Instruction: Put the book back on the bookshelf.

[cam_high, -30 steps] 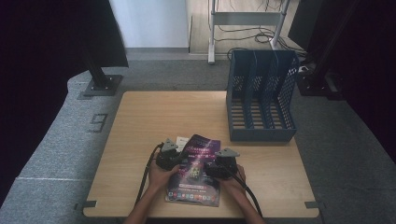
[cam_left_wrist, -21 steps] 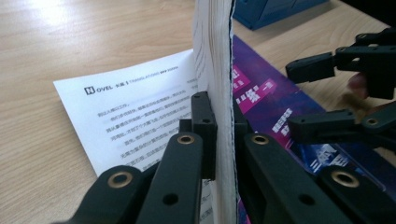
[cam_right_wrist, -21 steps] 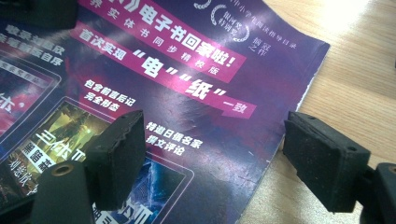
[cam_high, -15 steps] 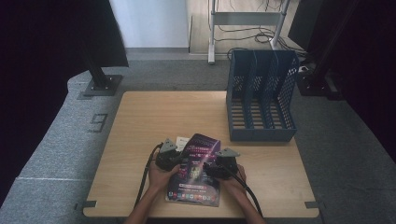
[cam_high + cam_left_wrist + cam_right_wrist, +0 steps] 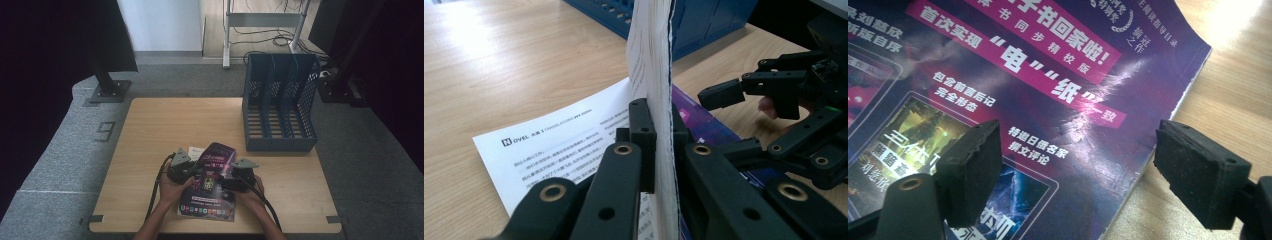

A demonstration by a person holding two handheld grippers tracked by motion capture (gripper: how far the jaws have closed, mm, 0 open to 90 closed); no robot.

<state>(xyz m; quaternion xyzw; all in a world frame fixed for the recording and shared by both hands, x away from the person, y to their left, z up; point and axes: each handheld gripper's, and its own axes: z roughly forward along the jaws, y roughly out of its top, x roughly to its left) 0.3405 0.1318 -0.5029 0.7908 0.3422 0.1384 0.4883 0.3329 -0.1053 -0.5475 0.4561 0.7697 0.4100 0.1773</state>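
Where the wooden table (image 5: 150, 130) nears the person at six o'clock, a purple magazine (image 5: 210, 182) lies between both hands. The left gripper (image 5: 656, 145) pinches a standing sheaf of its pages (image 5: 651, 55), jaws pressed onto the paper, while a white printed sheet (image 5: 559, 145) lies flat beneath. The right gripper (image 5: 1078, 170) hovers spread over the glossy cover, its pads (image 5: 970, 170) straddling the magazine's edge. At two o'clock stands a blue slotted file rack (image 5: 280, 107); its compartments look empty.

Black tongs (image 5: 1075, 175), brass rivets, trailing cables
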